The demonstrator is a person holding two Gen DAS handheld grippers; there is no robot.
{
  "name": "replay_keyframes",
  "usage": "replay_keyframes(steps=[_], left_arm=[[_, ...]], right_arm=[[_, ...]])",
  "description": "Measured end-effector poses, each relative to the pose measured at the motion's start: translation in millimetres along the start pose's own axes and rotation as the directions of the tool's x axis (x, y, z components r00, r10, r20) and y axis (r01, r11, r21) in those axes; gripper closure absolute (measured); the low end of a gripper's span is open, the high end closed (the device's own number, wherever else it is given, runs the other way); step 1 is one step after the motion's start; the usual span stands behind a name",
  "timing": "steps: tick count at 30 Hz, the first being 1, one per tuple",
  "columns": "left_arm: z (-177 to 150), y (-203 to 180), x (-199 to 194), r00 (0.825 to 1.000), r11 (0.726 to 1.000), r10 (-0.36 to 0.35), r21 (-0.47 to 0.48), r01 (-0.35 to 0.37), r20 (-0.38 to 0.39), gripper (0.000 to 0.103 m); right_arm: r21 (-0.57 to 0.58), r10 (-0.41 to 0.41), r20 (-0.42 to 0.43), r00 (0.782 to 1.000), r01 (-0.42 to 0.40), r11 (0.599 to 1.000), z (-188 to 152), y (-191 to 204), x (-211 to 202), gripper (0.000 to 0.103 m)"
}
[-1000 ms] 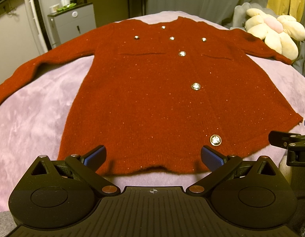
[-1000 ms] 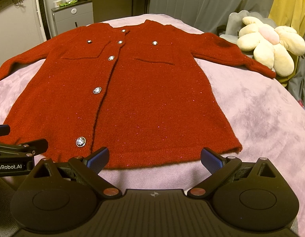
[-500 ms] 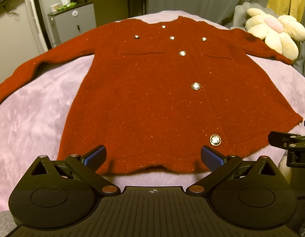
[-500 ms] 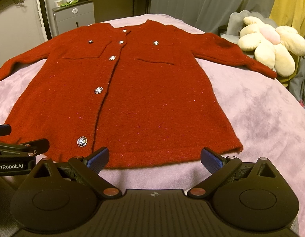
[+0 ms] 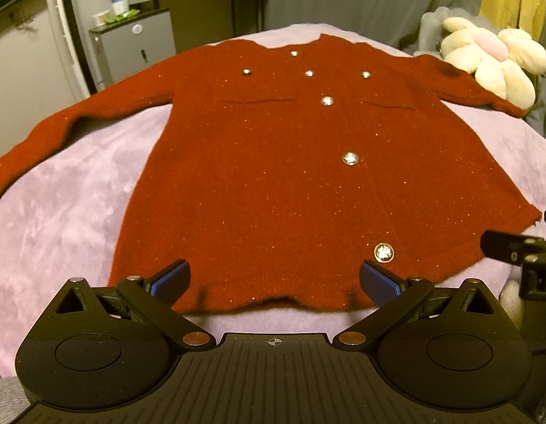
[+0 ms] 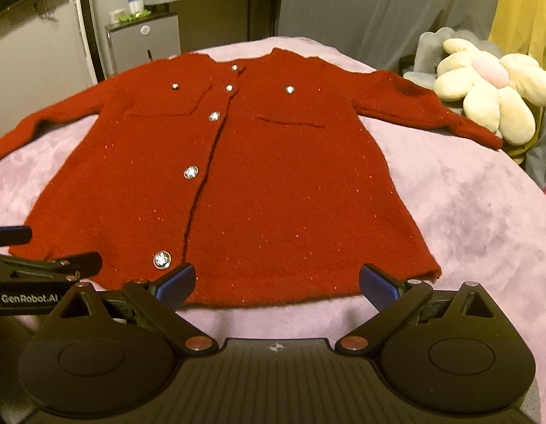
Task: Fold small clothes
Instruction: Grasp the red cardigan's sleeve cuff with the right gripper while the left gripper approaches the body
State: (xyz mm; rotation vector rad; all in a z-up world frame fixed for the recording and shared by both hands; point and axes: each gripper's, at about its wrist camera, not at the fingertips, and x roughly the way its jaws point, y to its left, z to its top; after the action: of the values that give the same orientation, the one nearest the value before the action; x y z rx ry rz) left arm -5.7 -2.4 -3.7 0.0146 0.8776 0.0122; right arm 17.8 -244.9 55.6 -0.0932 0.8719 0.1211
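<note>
A small red knit cardigan [image 5: 273, 176] with silver buttons lies flat, front up, on a lilac blanket [image 5: 61, 219], both sleeves spread out; it also shows in the right wrist view [image 6: 273, 183]. My left gripper [image 5: 273, 279] is open and empty, its blue pads just above the hem at the left half. My right gripper [image 6: 276, 282] is open and empty over the hem at the right half. Each gripper shows at the edge of the other's view: the right one [image 5: 513, 251], the left one [image 6: 43, 265].
A cream flower-shaped plush [image 6: 492, 88] lies at the far right by the right sleeve's cuff. Grey cabinets [image 5: 135, 46] and a grey curtain [image 6: 361, 10] stand behind the bed. The blanket [image 6: 467, 212] drops off at the right.
Both grippers have crept slightly forward toward the hem. The cardigan has not moved and both grippers stay open.
</note>
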Motion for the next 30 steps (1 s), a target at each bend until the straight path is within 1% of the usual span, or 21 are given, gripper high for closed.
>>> replay_keyframes(steps=[3, 5, 6, 7, 10, 11, 12, 13, 15, 16, 18, 20, 21, 22, 24, 25, 26, 27, 28, 29, 30], left_arm=[[1, 0, 1, 1.000, 1.000, -0.003, -0.002, 0.003, -0.006, 0.000], [2, 2, 1, 1.000, 1.000, -0.004, -0.009, 0.004, -0.011, 0.000], [3, 2, 2, 1.000, 1.000, -0.008, -0.013, 0.007, -0.016, 0.000], [4, 4, 3, 1.000, 1.000, -0.014, -0.019, 0.014, -0.024, 0.000], [13, 9, 9, 0.997, 0.998, -0.039, -0.050, 0.035, -0.068, 0.000], [17, 10, 12, 0.996, 0.998, -0.040, -0.055, 0.036, -0.078, 0.000], [23, 12, 14, 0.996, 0.998, -0.034, -0.059, 0.029, -0.078, 0.000], [31, 13, 17, 0.997, 0.998, -0.014, -0.058, 0.010, -0.069, 0.000], [49, 12, 24, 0.998, 0.998, 0.034, -0.046, -0.037, -0.049, 0.000], [62, 11, 28, 0.998, 0.997, 0.060, -0.040, -0.061, -0.035, 0.000], [85, 8, 37, 0.997, 0.996, 0.072, -0.046, -0.072, -0.005, 0.000], [109, 6, 54, 0.998, 0.996, 0.052, -0.081, -0.050, 0.029, 0.000], [118, 5, 65, 0.998, 0.994, 0.041, -0.101, -0.037, 0.040, 0.000], [126, 5, 79, 0.998, 0.992, 0.038, -0.126, -0.031, 0.052, 0.000], [137, 5, 105, 0.996, 0.986, 0.055, -0.160, -0.044, 0.064, 0.000], [140, 6, 117, 0.995, 0.983, 0.070, -0.172, -0.057, 0.072, 0.000], [144, 7, 128, 0.993, 0.980, 0.090, -0.185, -0.075, 0.076, 0.000], [146, 7, 138, 0.991, 0.976, 0.109, -0.195, -0.092, 0.081, 0.000], [149, 8, 148, 0.988, 0.973, 0.125, -0.207, -0.105, 0.087, 0.000], [151, 9, 155, 0.986, 0.969, 0.139, -0.217, -0.116, 0.093, 0.000], [154, 12, 161, 0.984, 0.966, 0.148, -0.229, -0.122, 0.100, 0.000]], right_arm=[[0.015, 0.010, 0.008, 1.000, -0.010, 1.000, 0, -3, 1, 0.004], [0.028, 0.048, -0.007, 0.999, -0.048, 0.998, 1, -5, 4, 0.004], [0.038, 0.074, -0.012, 0.997, -0.074, 0.997, 1, -7, 5, 0.004], [0.056, 0.121, -0.015, 0.993, -0.120, 0.991, 3, -10, 6, 0.004], [0.137, 0.248, 0.002, 0.969, -0.246, 0.959, 13, -28, 8, 0.004], [0.156, 0.260, 0.014, 0.966, -0.259, 0.953, 17, -34, 9, 0.004], [0.179, 0.256, 0.032, 0.966, -0.258, 0.949, 24, -43, 11, 0.004], [0.193, 0.227, 0.058, 0.972, -0.234, 0.953, 33, -53, 14, 0.004], [0.211, 0.140, 0.101, 0.985, -0.158, 0.965, 49, -73, 21, 0.004], [0.242, 0.093, 0.126, 0.988, -0.122, 0.963, 60, -89, 28, 0.004], [0.317, 0.065, 0.153, 0.986, -0.112, 0.942, 76, -120, 43, 0.004], [0.418, 0.069, 0.195, 0.978, -0.147, 0.896, 90, -160, 62, 0.004], [0.478, 0.056, 0.211, 0.976, -0.153, 0.865, 95, -181, 73, 0.004], [0.547, 0.050, 0.238, 0.970, -0.177, 0.818, 98, -208, 87, 0.004], [0.653, 0.023, 0.250, 0.968, -0.187, 0.734, 101, -249, 113, 0.010], [0.699, 0.010, 0.246, 0.969, -0.184, 0.691, 102, -268, 126, 0.021], [0.736, -0.001, 0.238, 0.971, -0.180, 0.653, 104, -286, 142, 0.033], [0.760, -0.013, 0.226, 0.974, -0.168, 0.628, 104, -297, 155, 0.039], [0.788, -0.038, 0.206, 0.978, -0.142, 0.598, 105, -311, 171, 0.049], [0.804, -0.057, 0.196, 0.979, -0.127, 0.581, 105, -319, 183, 0.053], [0.826, -0.084, 0.191, 0.978, -0.113, 0.552, 105, -330, 197, 0.054]])
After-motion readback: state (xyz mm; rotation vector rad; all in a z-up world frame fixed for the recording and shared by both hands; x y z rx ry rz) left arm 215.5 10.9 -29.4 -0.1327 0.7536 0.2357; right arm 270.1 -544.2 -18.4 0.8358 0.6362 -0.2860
